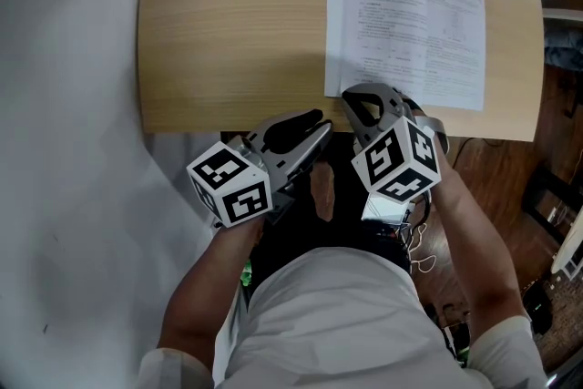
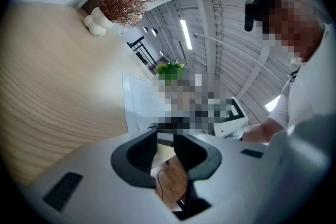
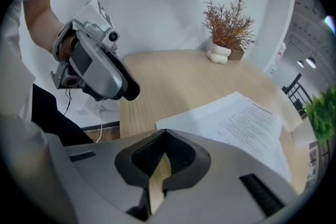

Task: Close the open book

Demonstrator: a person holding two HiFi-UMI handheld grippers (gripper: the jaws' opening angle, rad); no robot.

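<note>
On table (image 1: 228,32) | book (image 1: 405,27) open; vase (image 3: 218,53) whole in gripper views only

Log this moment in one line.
book: open, flat on table | left tongs: open, empty | right tongs: shut, empty, by book's near-left corner

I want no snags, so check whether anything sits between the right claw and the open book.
Nothing visible does. The right claw hangs at the near edge of the table, right by the near left corner of the open book. The left claw is off to the left, clear of that path.
</note>
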